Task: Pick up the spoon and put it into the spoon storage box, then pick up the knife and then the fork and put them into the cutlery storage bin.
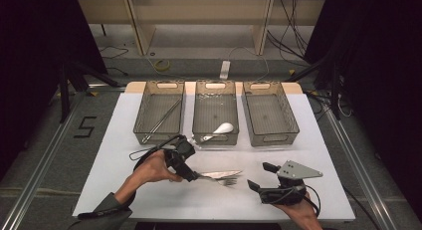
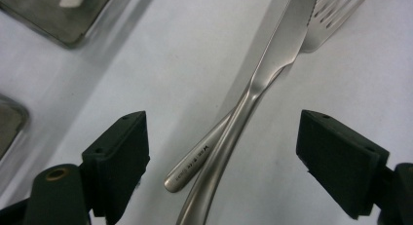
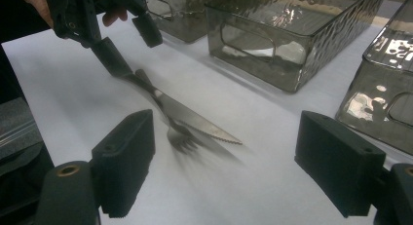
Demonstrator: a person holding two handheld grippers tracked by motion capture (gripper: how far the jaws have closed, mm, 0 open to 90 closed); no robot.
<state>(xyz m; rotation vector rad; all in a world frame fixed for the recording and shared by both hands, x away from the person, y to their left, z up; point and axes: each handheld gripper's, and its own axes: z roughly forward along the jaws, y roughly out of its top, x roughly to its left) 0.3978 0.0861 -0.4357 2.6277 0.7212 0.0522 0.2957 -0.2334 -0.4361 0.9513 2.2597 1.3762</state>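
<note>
A steel knife (image 1: 224,174) lies crossed over a steel fork (image 1: 230,182) on the white table, front centre. My left gripper (image 1: 193,163) is open at their handle ends. In the left gripper view the knife (image 2: 285,45) and the fork (image 2: 336,15) run up between the two spread jaws of that gripper (image 2: 221,161), with both handles in the gap. My right gripper (image 1: 261,176) is open to the right of the cutlery tips, with nothing in it. In the right gripper view the knife (image 3: 195,119) and the fork (image 3: 182,137) lie ahead of the gripper (image 3: 224,166).
Three clear plastic trays stand in a row at the back. The left tray (image 1: 141,108) holds long metal sticks (image 1: 161,121). A white spoon (image 1: 221,129) lies in the middle tray (image 1: 196,108), and the right tray (image 1: 293,118) looks empty. Bare white table lies between the trays and the grippers.
</note>
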